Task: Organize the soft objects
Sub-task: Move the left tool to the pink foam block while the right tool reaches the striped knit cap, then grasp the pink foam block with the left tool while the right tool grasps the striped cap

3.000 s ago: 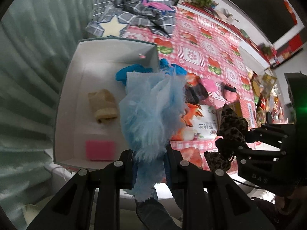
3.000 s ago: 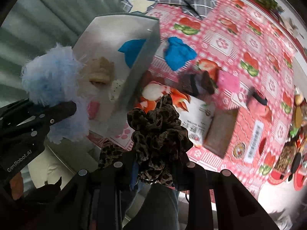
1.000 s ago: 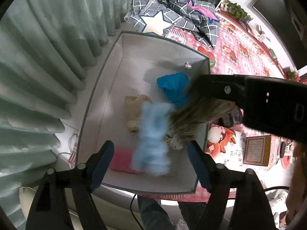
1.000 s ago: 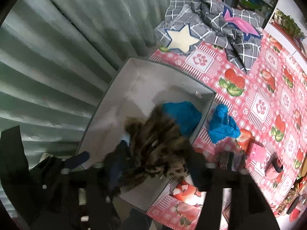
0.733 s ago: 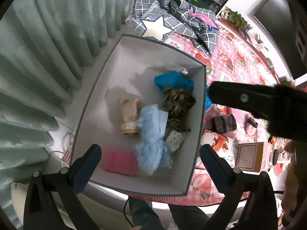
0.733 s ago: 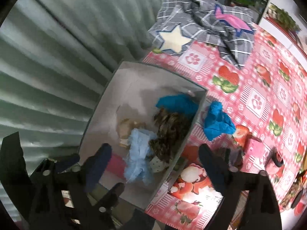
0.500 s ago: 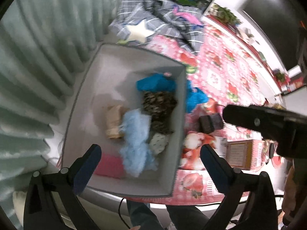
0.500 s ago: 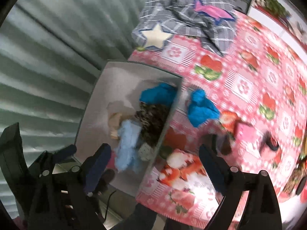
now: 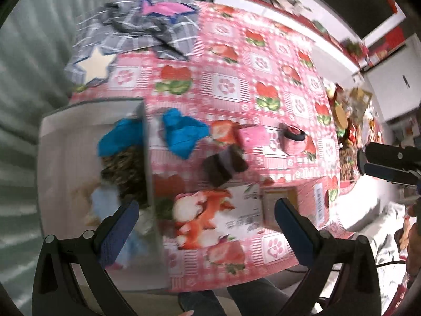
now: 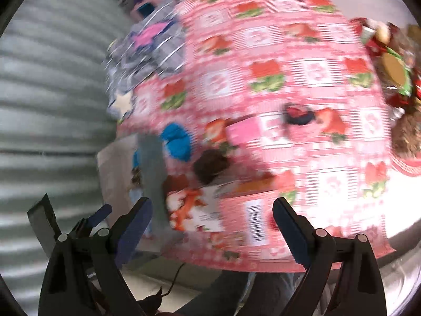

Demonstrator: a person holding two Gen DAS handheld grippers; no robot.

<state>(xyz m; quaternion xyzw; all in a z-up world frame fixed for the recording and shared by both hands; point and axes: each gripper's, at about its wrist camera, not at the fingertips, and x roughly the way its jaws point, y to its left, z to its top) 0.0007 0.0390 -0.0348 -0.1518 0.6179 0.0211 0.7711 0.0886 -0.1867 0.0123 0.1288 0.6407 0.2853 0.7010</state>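
Observation:
Both grippers are open and empty above the table's near edge. My left gripper [image 9: 208, 226] looks down on the grey box [image 9: 65, 158], which holds a leopard-print scrunchie [image 9: 123, 168], a fluffy light blue piece [image 9: 105, 205] and a blue cloth [image 9: 118, 139]. On the pink tablecloth lie a blue cloth [image 9: 181, 134], a dark brown scrunchie [image 9: 223, 163], a pink square [image 9: 254, 137] and a pink scrunchie [image 9: 293, 138]. My right gripper [image 10: 210, 223] shows the same items blurred: the blue cloth [image 10: 176, 142], the brown scrunchie [image 10: 210, 166] and the pink square [image 10: 243, 131].
A snack bag with an orange fox print [image 9: 210, 216] and a small brown box [image 9: 279, 205] lie near the front edge. A grey plaid cloth with a star [image 9: 131, 36] is at the back left. Snack clutter [image 9: 350, 113] sits at the right. Curtains [image 10: 52, 105] hang on the left.
Both grippers dropped the fluffy blue piece and the leopard scrunchie into the box, opened, and swung right from above the box toward the tablecloth.

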